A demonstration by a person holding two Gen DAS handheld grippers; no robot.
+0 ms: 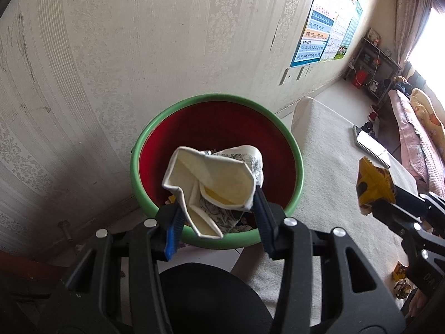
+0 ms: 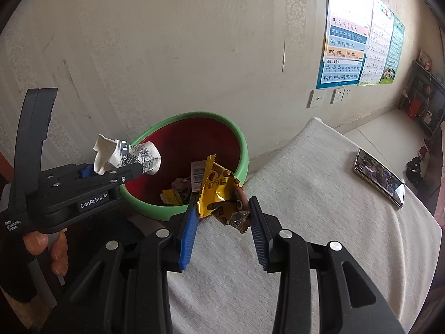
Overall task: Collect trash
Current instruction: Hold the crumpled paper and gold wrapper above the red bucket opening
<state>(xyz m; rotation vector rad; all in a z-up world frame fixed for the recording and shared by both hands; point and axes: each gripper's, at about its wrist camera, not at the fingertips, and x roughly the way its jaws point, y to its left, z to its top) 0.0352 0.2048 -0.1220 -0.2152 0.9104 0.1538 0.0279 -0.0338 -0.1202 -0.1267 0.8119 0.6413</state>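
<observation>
Left wrist view: left gripper (image 1: 219, 208) is seen clamped on a crushed paper cup (image 1: 214, 186), held above the red bin (image 1: 299, 167). Right wrist view: right gripper (image 2: 222, 217) is seen clamped on a yellow wrapper (image 2: 215, 192) by the bin's rim.

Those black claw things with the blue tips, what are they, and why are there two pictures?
Each is a grabbing tool that a person holds, one per hand, with a camera on it. One picture looks along the left tool, which pinches a crushed paper cup over the green bin. The other looks along the right tool, which pinches a yellow snack wrapper beside the bin. A phone lies on the white cloth. More wrappers already lie in the bin.
</observation>
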